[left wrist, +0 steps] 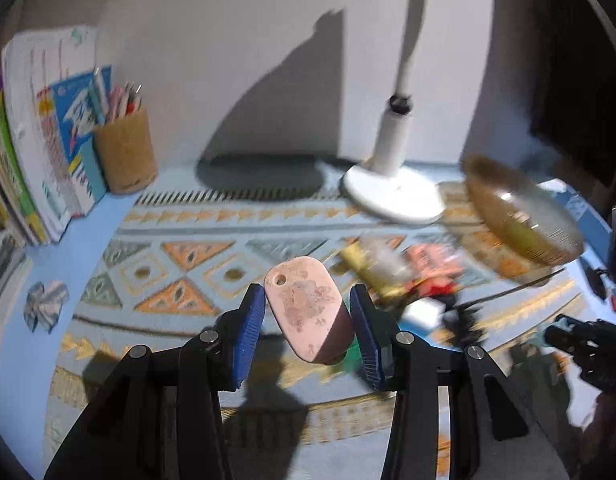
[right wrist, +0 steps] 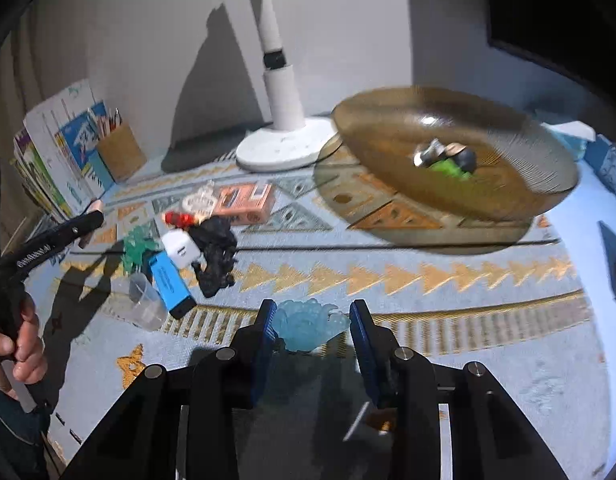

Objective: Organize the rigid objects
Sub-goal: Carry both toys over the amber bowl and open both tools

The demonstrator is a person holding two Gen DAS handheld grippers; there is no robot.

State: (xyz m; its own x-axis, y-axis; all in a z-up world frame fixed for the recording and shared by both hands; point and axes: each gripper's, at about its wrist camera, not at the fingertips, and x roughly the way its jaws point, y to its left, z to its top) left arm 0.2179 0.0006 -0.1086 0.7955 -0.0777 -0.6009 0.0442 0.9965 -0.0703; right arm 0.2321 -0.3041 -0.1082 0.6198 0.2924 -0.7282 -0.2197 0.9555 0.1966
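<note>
The left gripper [left wrist: 307,312] clasps a pink oval tag [left wrist: 306,312] at frame centre. At lower centre, the right gripper [right wrist: 313,326] apparently grips a pale-blue translucent figure [right wrist: 310,323], below the amber glass dish [right wrist: 508,200].

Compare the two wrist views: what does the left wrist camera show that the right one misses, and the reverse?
Only the left wrist view shows the pink oval tag held in the left gripper.

Only the right wrist view shows the pale blue figure in the right gripper, and small items inside the amber dish.

Both show the white lamp, the pencil cup, the books and the patterned mat.
</note>
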